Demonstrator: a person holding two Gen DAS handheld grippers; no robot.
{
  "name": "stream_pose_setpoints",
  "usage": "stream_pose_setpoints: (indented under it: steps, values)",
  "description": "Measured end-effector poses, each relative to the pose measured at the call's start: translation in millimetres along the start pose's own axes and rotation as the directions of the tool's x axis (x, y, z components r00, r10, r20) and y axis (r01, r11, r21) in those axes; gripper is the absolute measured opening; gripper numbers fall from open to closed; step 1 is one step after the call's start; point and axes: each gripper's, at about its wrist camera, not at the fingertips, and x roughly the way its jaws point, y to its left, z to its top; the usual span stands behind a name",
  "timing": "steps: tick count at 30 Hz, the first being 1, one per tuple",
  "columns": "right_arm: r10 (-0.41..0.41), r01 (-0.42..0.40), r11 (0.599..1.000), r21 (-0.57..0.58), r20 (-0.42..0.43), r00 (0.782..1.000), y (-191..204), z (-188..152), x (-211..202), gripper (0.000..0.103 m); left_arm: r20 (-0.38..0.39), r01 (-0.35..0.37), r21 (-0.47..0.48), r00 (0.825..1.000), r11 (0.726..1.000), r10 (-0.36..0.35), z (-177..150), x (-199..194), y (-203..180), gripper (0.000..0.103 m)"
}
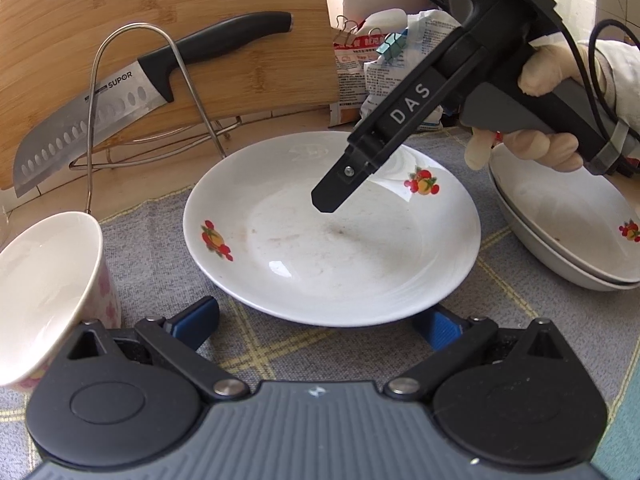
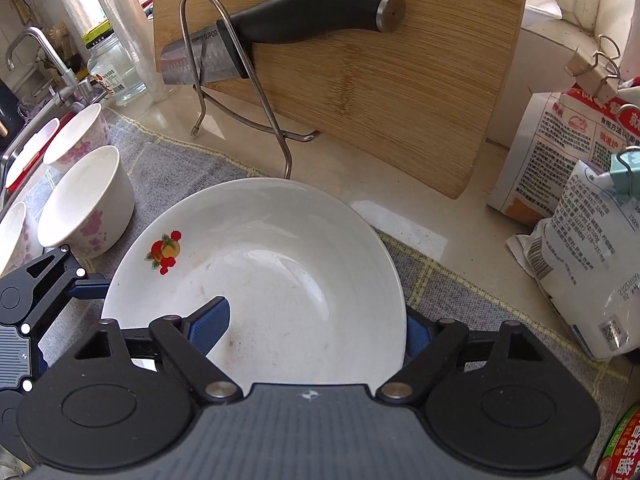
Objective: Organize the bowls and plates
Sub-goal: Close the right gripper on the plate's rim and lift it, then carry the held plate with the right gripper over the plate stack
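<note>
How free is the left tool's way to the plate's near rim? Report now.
Likely free. The left tool is open at the plate's near rim, with only cloth between them. The right tool straddles the rim on another side, one finger inside, probably not blocking that rim.

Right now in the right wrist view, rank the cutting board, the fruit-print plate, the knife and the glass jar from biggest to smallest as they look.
1. Cutting board
2. Plate, though nearness enlarges it
3. Knife
4. Jar
</note>
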Motion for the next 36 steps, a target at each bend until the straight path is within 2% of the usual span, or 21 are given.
stream_pose_setpoints:
  steps: [10, 22, 26, 36]
  values:
    - [0.027, -0.027, 1.0, 0.001, 0.012, 1.0, -7, 4, -1, 0.086, 0.006, 0.005, 0.013, 1.0, 1.0, -0.005, 0, -1, -1, 0.102]
    - [0.071, -0.071, 0.997, 0.012, 0.022, 0.997, -12, 11, 2, 0.086, 0.005, 0.005, 0.044, 1.0, 0.999, -0.006, 4, -1, -3, 0.103]
    - [0.074, -0.075, 0.997, 0.02, 0.027, 0.997, -13, 11, 2, 0.086, 0.009, -0.007, 0.084, 1.0, 0.996, 0.006, 7, 0, -9, 0.102]
    - [0.071, -0.072, 0.997, 0.026, 0.027, 0.997, -13, 10, 1, 0.086, 0.001, -0.002, 0.078, 1.0, 0.997, 0.002, 9, 0, -8, 0.101]
